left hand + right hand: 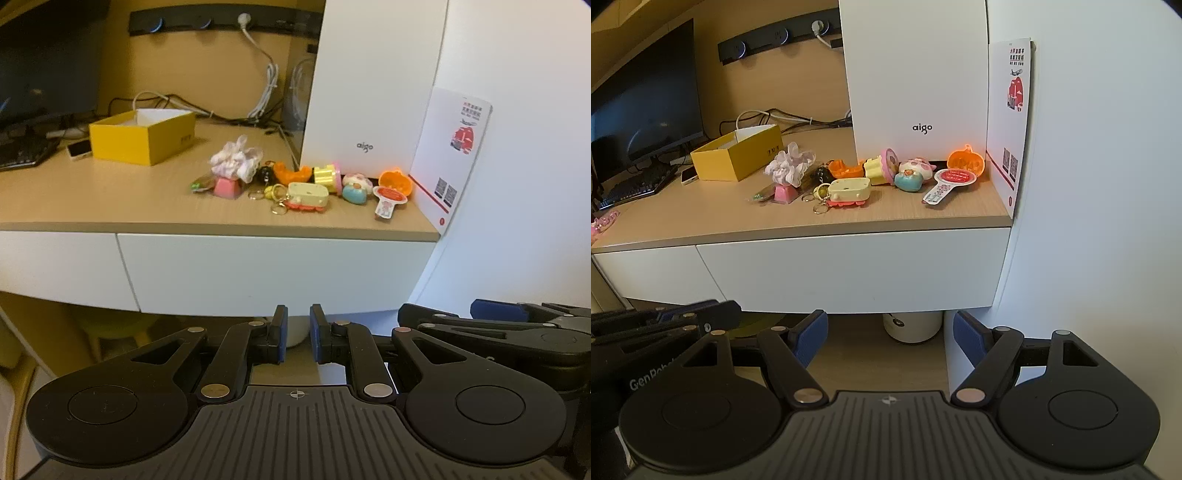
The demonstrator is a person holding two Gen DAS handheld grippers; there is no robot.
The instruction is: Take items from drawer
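Note:
The white drawer front [277,273] [849,269] under the desk's edge is closed, with no handle showing. On the desktop above it lies a cluster of small toys and keychains [306,192] [849,190]. My left gripper [298,325] hangs just below and in front of the drawer. Its blue pads are nearly together, with a narrow gap and nothing between them. My right gripper [890,332] is at the same height to its right. It stands wide open and empty, apart from the drawer.
A white "aigo" device [369,92] stands behind the toys, with a printed card [454,155] leaning on the wall at right. A yellow box [142,136], monitor [646,99] and keyboard [635,188] sit to the left. A white bin [912,326] stands under the desk.

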